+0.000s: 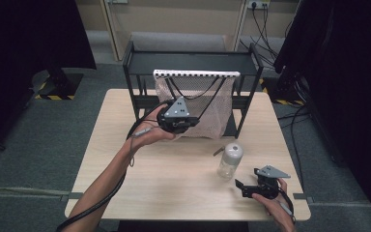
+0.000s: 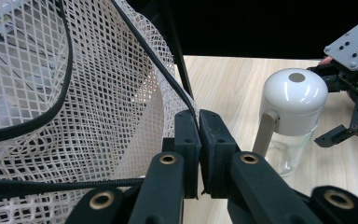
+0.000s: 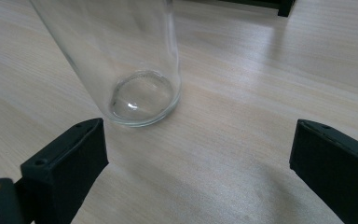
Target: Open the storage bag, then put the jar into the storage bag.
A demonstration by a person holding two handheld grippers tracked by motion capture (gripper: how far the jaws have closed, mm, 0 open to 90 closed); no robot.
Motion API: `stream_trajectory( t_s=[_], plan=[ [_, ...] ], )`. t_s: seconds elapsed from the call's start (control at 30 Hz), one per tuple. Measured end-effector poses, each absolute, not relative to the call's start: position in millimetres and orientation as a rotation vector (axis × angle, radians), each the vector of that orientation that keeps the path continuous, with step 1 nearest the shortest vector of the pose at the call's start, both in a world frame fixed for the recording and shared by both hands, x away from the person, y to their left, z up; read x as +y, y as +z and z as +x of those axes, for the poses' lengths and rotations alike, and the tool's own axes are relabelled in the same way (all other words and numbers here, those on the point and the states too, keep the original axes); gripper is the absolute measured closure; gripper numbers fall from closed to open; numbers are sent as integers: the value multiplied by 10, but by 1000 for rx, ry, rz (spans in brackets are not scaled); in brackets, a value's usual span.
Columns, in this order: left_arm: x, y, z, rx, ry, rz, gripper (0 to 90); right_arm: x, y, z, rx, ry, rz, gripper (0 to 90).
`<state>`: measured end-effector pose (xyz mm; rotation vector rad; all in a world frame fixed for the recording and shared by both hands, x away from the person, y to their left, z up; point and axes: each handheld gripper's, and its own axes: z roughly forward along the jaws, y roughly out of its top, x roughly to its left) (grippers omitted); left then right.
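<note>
In the right gripper view the bottle [image 3: 135, 70] is cut off by the top edge above its glass base, while in the left gripper view the mesh bag [image 2: 74, 102] runs past the left edge and the left tool [image 2: 198, 154] hides the pinched cord.

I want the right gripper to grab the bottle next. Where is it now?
In the high view the bottle stands upright on the table, right of centre, before the mesh bag and just left of the open right gripper.
</note>
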<state>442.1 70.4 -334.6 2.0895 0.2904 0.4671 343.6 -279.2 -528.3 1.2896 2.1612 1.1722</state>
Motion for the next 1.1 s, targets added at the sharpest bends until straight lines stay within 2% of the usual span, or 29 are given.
stream_trajectory(
  t_s=[0.9, 1.1],
  plan=[
    [714, -3316, 4413, 279, 435, 2091, 833, -2762, -5276, 3422, 2153, 1209, 1279, 41],
    [713, -3315, 4409, 272, 436, 2091, 827, -2709, -5155, 3404, 2133, 1257, 1237, 41]
  ],
)
